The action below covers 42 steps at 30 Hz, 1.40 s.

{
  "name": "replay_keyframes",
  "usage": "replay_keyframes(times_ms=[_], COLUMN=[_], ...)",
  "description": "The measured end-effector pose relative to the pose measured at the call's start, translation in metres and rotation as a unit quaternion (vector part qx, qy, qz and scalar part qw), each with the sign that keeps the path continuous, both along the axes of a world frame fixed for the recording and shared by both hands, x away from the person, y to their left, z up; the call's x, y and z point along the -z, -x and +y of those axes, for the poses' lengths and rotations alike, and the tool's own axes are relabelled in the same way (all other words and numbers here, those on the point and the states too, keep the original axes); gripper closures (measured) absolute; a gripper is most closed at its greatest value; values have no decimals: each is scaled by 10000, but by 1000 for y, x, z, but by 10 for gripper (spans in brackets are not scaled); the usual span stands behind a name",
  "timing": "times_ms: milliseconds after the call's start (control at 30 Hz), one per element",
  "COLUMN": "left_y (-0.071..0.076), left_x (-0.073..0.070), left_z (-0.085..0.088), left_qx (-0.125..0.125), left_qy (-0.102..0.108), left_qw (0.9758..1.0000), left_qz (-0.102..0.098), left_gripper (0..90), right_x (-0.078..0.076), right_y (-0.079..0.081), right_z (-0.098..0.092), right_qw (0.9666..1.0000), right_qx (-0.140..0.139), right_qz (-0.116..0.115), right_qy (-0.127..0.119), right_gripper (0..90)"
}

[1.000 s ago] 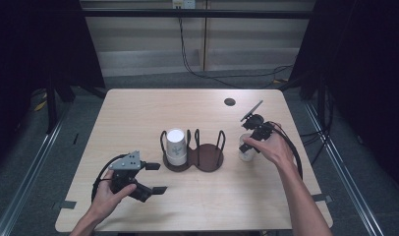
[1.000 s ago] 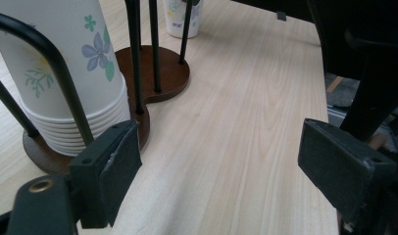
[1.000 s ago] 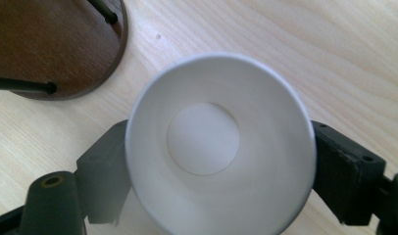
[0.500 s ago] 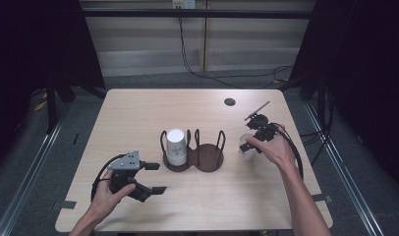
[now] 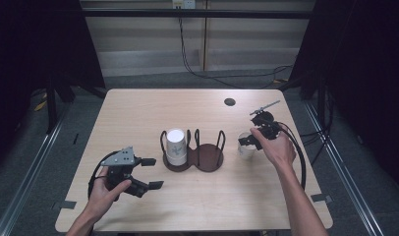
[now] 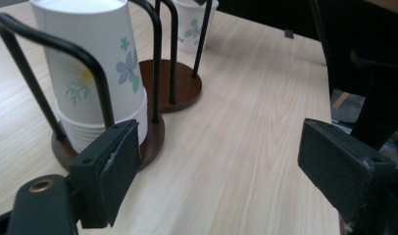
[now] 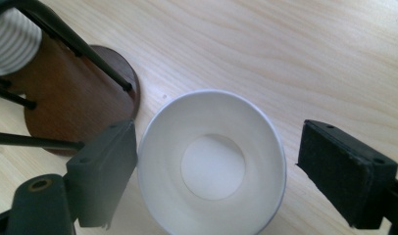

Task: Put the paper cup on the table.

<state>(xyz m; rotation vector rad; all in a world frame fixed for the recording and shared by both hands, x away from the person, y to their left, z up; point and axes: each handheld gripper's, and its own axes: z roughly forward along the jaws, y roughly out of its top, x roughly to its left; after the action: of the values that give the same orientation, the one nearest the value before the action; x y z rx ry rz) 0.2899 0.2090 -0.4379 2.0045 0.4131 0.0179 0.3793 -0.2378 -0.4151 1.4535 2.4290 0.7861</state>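
Note:
A dark wooden cup holder with black wire hoops stands mid-table. Its left ring holds a stack of upside-down flowered paper cups; the right ring is bare. One upright paper cup stands on the table just right of the holder. My right gripper hangs over it, and its jaws have just been opening. In the right gripper view the cup stands between the spread pads, the right pad clear of the rim. My left gripper is open near the front left, facing the stack.
A small dark round hole marks the table's far right part. Cables trail from both grippers, and the right one loops off the table's right edge. Bare wood lies in front of the holder and along the far side.
The right hand has shifted slightly to the right above the upright cup, which stays where it stood. The left hand and the stack have not moved.

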Motion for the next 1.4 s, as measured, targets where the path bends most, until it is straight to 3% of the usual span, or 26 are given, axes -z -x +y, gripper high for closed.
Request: replay_keyframes(times_ms=[200,300,400,467,533,667,800,1033,1167,1400], left_y=[-1,0,0,1,1,0,0,0,2,6], left_x=[5,6,7,6,6,7,6,5,3,4], left_z=[2,0,-2,-2,-2,-1,2,2,4,5], left_qx=[-24,17,18,7,-28,-189,-271,-527,-538,-667], left_qy=[-19,-63,-80,-88,-81,-120,-113,-91,-112,-52], left_qw=[10000,10000,9999,9999,10000,9997,9996,9985,9983,9975], left_qz=[47,62,62,47,36,-6,-32,-130,-171,-218], left_gripper=[160,161,161,161,165,169,169,169,169,170], right_x=[-8,-8,-7,-6,-4,-4,0,3,4,6], right_y=[6,9,14,20,24,36,47,69,83,113], right_z=[0,1,-1,-3,-6,-12,-13,-13,-12,2], right_qw=[9987,9977,9930,9891,9872,9812,9776,9723,9687,9675], right_qx=[100,57,112,288,293,253,214,467,513,306], right_qz=[-411,-460,-681,-985,-1033,-1368,-1599,-1917,-2071,-2128], right_qy=[-279,-500,-959,-1051,-1181,-1341,-1349,-1256,-1270,-1332], right_gripper=[149,161,186,181,172,170,164,158,158,148])
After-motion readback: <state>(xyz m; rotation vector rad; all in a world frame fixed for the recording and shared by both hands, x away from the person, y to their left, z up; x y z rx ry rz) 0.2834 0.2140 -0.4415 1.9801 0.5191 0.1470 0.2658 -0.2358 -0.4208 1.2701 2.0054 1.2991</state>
